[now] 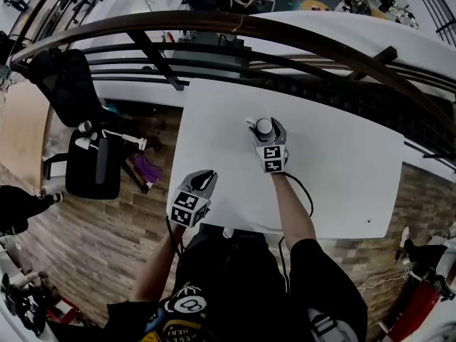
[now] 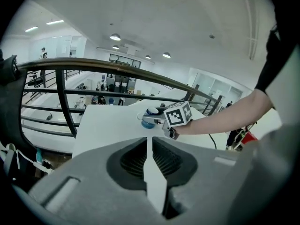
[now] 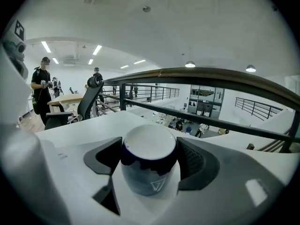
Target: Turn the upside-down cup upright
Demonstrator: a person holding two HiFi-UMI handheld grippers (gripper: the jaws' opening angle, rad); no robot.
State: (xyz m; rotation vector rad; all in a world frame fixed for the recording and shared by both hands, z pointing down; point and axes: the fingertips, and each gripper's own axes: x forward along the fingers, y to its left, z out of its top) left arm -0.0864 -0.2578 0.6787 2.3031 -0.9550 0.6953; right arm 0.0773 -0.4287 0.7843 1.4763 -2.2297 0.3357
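We see our left gripper (image 2: 148,140) with its jaws nearly together, only a thin slit between them and nothing in it. At twelve o'clock, on the white table (image 2: 105,125), the right gripper (image 2: 149,121) has the blue cup (image 2: 148,124) between its jaws. Its arm (image 2: 225,118) enters from three o'clock. A dark railing (image 2: 93,64) arcs across from nine o'clock.

White table (image 1: 342,169), wood floor (image 1: 107,241) (black chair (image 1: 92,166) left), curved railing (image 1: 285,27).
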